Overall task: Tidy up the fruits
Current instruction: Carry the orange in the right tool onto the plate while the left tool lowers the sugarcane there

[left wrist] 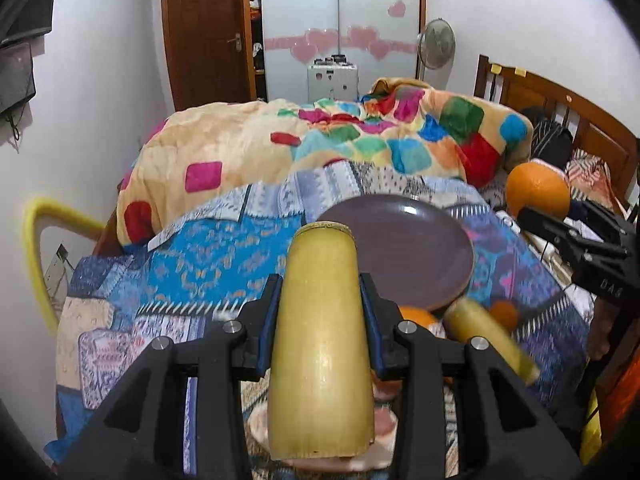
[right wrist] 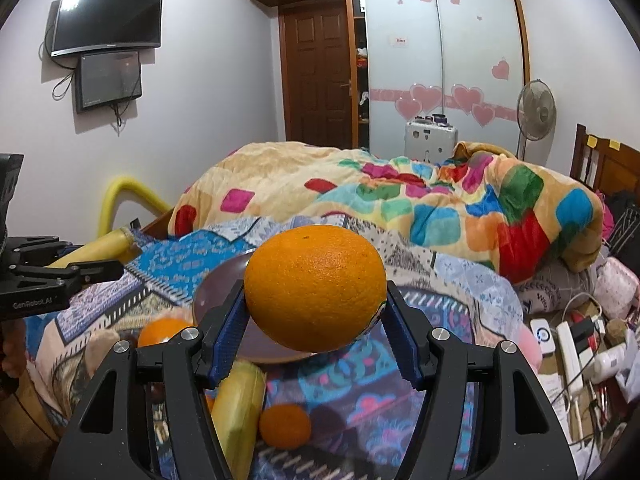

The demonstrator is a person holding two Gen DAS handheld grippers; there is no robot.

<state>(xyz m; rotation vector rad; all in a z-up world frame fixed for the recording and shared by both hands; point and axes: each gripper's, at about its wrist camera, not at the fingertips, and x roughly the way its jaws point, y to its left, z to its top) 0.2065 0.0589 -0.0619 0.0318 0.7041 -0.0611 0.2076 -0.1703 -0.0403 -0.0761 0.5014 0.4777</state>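
L gripper (left wrist: 320, 300) clamped yellow banana piece (left wrist: 320, 340), frame centre; R gripper (right wrist: 316, 312) gripped big orange (right wrist: 316, 288) w/ purple plate (left wrist: 420, 248) behind.

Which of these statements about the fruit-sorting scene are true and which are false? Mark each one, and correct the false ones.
1. The left hand-held gripper grips a yellow banana piece. True.
2. The right hand-held gripper is empty. False: it is shut on a large orange.
3. The purple plate already holds fruit. False: no fruit is seen on it; what shows of it is bare.
4. A second banana piece and a small orange lie on the patterned bedcover. True.
5. The wall television shows a picture. False: its screen is dark.
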